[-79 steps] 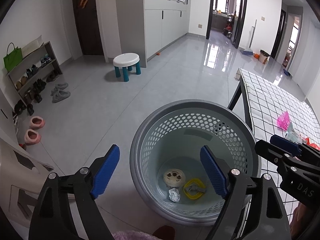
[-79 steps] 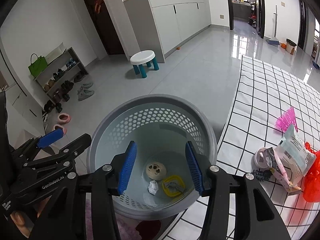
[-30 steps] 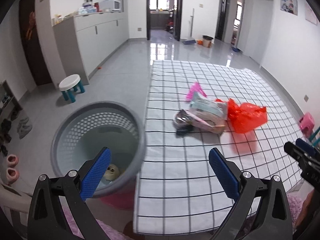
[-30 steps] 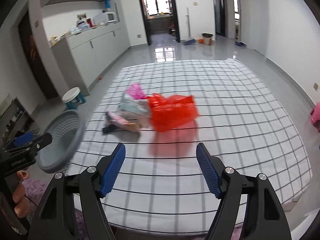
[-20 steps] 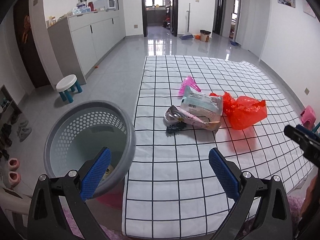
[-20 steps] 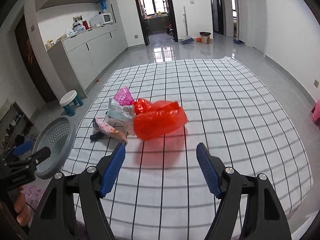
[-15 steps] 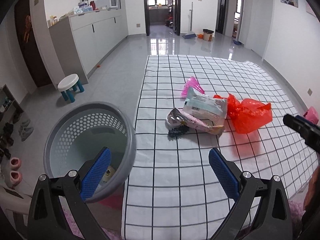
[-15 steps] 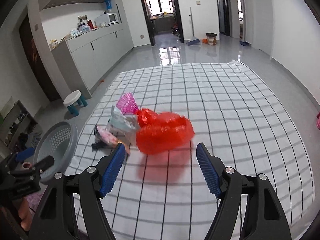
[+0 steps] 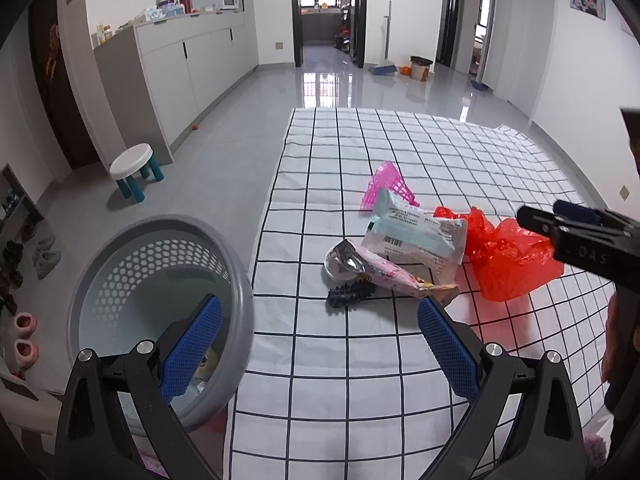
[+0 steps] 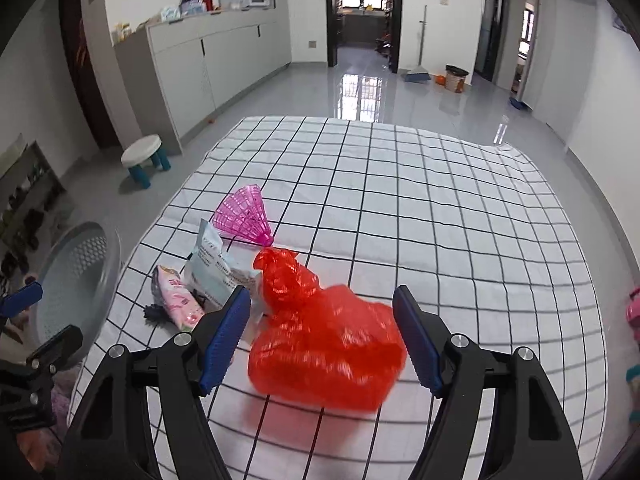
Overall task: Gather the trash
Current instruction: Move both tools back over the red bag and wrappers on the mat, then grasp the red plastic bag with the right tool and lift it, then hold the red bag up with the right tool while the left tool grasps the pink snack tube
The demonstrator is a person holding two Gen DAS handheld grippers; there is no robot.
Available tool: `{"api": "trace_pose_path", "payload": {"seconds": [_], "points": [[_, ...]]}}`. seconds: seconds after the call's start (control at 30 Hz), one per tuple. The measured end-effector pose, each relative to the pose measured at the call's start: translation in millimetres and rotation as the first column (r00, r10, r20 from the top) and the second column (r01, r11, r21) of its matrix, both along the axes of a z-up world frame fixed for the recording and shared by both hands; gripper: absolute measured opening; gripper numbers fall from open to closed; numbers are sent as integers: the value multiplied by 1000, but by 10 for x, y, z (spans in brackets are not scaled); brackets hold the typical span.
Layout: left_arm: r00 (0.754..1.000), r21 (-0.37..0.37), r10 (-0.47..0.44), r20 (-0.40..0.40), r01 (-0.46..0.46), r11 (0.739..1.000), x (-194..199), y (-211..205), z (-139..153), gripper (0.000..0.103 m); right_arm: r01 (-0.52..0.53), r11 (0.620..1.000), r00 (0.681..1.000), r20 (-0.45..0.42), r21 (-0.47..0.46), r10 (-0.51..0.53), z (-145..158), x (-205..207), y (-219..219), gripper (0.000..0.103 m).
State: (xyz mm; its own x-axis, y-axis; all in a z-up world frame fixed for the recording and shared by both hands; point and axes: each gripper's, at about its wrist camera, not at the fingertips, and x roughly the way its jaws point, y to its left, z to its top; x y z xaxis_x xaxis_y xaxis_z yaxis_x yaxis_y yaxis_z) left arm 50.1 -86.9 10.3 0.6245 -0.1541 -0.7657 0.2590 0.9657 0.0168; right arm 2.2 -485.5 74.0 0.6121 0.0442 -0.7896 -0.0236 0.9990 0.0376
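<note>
Trash lies on a table with a black-and-white checked cloth [image 9: 360,360]: a red plastic bag [image 10: 324,344] [image 9: 508,256], a white wrapper [image 9: 416,236] [image 10: 216,268], a pink snack packet [image 9: 384,276] [image 10: 178,300], a pink mesh shuttlecock [image 9: 384,188] [image 10: 244,220] and a small black object [image 9: 350,292]. My right gripper [image 10: 320,338] is open with the red bag between its fingers, not touching. My left gripper [image 9: 316,356] is open and empty over the table's near left edge. A grey perforated basket [image 9: 240,288] [image 10: 100,248] stands on the floor to the left of the table, with some trash inside.
A white stool [image 9: 134,166] with teal legs stands on the grey tile floor beyond the basket. A shoe rack [image 9: 16,232] and slippers line the left wall. Grey cabinets [image 9: 180,76] run along the far left. A broom and a waste bin [image 9: 420,68] stand at the far wall.
Both grippers swung from above the basket to the table. Over the last second the right gripper has closed in on the red bag, which now sits between its open fingers.
</note>
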Motion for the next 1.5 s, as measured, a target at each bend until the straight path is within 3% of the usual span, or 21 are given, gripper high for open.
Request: {"api": "trace_pose_path", "payload": {"seconds": [0.33, 0.8, 1.1, 1.27, 1.5], "points": [[999, 10, 14, -30, -13, 1000, 95, 25, -142, 96, -41, 998, 988, -152, -45, 33, -422, 290, 18, 71], [999, 11, 16, -52, -15, 1000, 111, 13, -220, 96, -48, 998, 970, -239, -39, 37, -797, 248, 44, 70], [998, 7, 15, -64, -14, 1000, 61, 0, -237, 96, -26, 1000, 979, -202, -1, 26, -735, 76, 31, 31], [998, 0, 10, -64, -10, 1000, 29, -21, -236, 96, 70, 994, 985, -166, 81, -56, -595, -81, -173, 22], [996, -14, 3, -88, -4, 1000, 45, -115, -259, 96, 175, 970, 984, -67, 169, -166, -286, -545, -365, 21]]}}
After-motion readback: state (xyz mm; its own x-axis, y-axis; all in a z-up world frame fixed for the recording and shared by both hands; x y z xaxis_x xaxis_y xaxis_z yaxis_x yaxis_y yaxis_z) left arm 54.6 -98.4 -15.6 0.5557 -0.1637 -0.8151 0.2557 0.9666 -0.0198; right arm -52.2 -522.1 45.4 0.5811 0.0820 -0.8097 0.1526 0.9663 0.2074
